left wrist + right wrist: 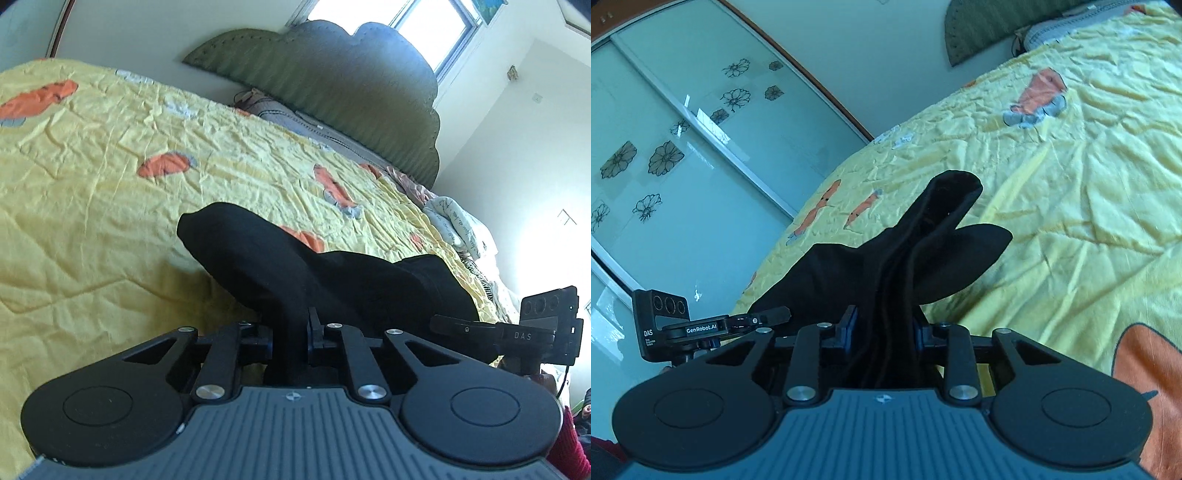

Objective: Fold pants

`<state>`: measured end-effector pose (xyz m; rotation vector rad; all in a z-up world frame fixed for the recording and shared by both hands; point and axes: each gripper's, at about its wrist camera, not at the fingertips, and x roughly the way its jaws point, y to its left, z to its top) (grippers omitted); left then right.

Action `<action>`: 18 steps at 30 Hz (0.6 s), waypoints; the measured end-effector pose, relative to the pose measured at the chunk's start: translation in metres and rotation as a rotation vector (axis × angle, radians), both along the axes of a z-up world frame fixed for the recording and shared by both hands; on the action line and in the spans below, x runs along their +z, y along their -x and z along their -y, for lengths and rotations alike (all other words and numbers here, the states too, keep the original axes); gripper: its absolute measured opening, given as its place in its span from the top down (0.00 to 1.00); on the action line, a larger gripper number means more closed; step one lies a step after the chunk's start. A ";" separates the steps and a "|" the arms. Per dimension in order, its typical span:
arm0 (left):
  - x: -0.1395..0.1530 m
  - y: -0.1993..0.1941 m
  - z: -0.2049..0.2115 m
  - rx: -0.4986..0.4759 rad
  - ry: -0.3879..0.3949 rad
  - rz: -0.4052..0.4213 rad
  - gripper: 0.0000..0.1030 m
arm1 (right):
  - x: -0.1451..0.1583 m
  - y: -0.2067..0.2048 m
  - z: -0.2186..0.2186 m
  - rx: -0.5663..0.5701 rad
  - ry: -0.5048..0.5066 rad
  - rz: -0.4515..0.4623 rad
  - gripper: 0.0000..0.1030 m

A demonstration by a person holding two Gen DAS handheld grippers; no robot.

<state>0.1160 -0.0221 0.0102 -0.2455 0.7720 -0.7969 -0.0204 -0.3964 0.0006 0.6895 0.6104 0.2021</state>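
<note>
Yellow carrot-print bedspread (110,155), black pants (258,251) bunched on it.
Your left gripper (290,332) is pinched nearly closed on a fold of the pants; your right gripper (882,328) clamps a thicker bundle of them. Both tilt downward over the bed, cloth lifted.

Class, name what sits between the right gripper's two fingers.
Bunched black pants fill the gap of the right gripper, pinched by both fingers; the right wrist view shows it.
</note>
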 end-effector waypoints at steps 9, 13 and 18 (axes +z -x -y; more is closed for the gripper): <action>0.043 -0.032 -0.010 0.049 -0.059 0.148 0.86 | 0.033 -0.044 -0.018 0.030 0.103 0.085 0.73; 0.048 -0.066 -0.012 0.091 -0.101 0.167 0.86 | 0.034 -0.085 -0.019 0.022 0.116 0.095 0.73; 0.033 -0.108 -0.011 0.135 -0.158 0.161 0.86 | 0.023 -0.138 -0.024 0.011 0.156 0.067 0.73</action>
